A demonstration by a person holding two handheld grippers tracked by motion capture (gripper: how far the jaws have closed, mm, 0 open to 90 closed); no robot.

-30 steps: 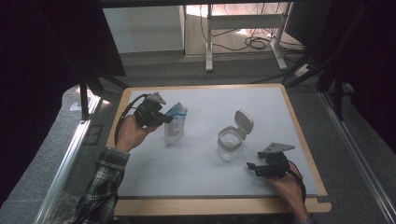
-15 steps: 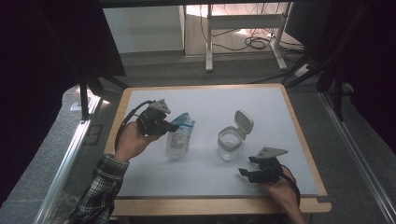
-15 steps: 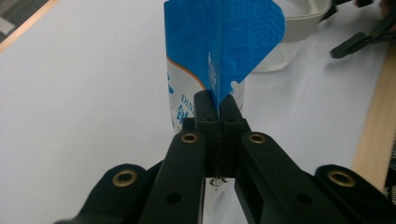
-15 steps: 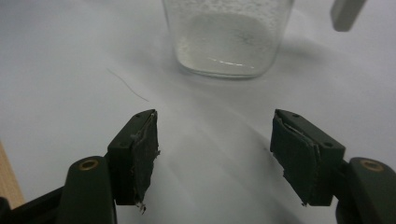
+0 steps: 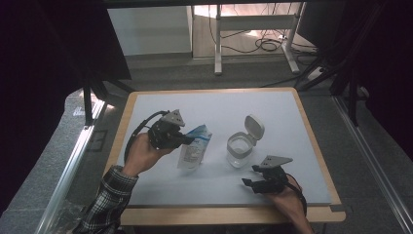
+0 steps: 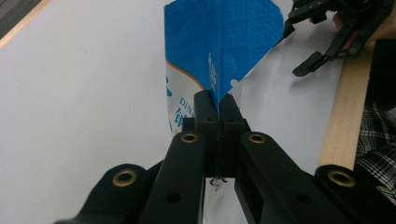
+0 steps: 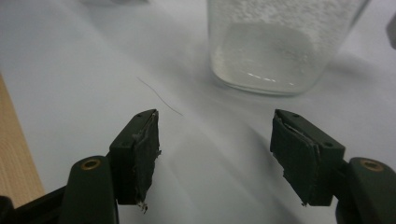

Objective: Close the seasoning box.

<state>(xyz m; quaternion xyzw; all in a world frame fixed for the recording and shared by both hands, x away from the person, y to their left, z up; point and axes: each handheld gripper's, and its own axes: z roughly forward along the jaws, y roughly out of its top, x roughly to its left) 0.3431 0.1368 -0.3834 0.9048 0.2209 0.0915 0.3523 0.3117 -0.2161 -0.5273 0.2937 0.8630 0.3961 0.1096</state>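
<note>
**White mat, wooden rim, dim room behind**

White matting covers my tabletop (image 5: pixel 219 105), framed by a pale wooden rim. Beyond the far edge I see grey floor, the white legs of another desk (image 5: pixel 217 44) and loose cables (image 5: pixel 265 45) under it; dark panels close in both sides.

My left claw (image 5: pixel 187 140) is clamped tight on the edge of a blue-and-white pouch (image 5: pixel 194 147), which hangs tilted left of the mat's centre, its lower end at the surface. In the left gripper view the jaws meet fully on the pouch's seam.

My right claw (image 5: pixel 248 185) sits low near the front edge with its jaws wide apart, holding nothing. Just beyond it stands a clear plastic jar (image 5: pixel 239 149), its white flip lid (image 5: pixel 254 127) hinged open and upright.
</note>
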